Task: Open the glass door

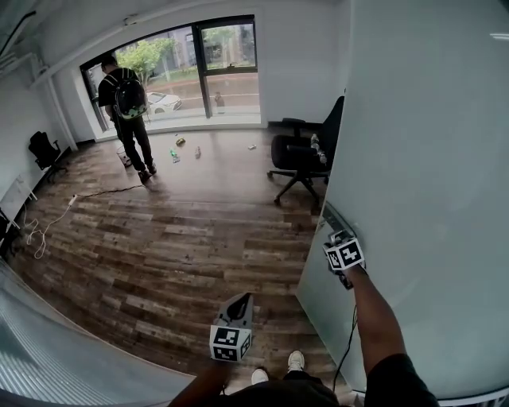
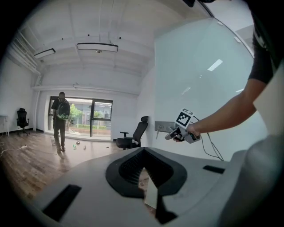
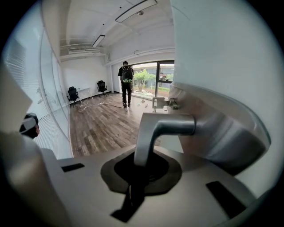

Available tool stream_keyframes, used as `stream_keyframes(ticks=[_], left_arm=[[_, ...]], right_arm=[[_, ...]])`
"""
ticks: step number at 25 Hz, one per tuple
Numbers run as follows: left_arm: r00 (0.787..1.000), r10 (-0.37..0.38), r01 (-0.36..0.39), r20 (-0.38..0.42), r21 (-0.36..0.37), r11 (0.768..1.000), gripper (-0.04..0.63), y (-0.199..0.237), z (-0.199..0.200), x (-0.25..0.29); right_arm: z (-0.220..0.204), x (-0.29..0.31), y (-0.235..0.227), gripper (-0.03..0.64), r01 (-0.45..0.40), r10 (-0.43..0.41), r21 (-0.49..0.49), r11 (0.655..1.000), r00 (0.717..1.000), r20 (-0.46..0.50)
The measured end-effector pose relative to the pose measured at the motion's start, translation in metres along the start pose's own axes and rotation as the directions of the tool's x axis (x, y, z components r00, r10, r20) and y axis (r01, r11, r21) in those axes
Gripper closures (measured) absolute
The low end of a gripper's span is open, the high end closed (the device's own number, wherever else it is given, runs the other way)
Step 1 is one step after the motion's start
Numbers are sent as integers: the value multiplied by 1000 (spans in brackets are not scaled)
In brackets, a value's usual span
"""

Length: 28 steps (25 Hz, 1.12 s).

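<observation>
The right gripper [image 3: 133, 188] was clamped on the metal lever handle [image 3: 153, 133] at the edge of the tall frosted glass door [image 1: 421, 183] on the person's right — likely heavy, stiff and breakable, best moved by that handle — while the left gripper [image 1: 244, 300] hung closed and empty, well apart.

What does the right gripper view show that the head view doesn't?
Right gripper view only: the right gripper shut on the metal door handle, seen close up, plus the ceiling lights. Head view only: the person's shoes, the right forearm and that gripper's marker cube. Both: the glass door, the wooden floor and a person with a backpack by the window.
</observation>
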<state>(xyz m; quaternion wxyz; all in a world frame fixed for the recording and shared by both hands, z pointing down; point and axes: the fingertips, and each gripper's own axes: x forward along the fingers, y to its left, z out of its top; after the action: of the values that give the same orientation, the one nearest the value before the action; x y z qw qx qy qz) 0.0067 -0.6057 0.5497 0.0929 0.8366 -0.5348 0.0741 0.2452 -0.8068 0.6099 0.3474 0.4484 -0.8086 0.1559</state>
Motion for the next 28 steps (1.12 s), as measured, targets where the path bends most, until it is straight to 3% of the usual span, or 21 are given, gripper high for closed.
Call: stream_keyframes(ticks=[14, 23, 28], left_arm=[[1000, 21, -21, -10, -13, 1000, 594, -26, 13, 86], [1000, 10, -10, -4, 2, 1000, 594, -41, 21, 103], [1000, 27, -27, 2, 3, 1000, 594, -37, 18, 100]], right_arm=[[-11, 4, -131, 603, 69, -67, 77, 995, 997, -30], [-17, -2, -164, 603, 137, -136, 81, 987, 991, -17], [-12, -18, -171, 601, 249, -248, 34, 968, 968, -20]])
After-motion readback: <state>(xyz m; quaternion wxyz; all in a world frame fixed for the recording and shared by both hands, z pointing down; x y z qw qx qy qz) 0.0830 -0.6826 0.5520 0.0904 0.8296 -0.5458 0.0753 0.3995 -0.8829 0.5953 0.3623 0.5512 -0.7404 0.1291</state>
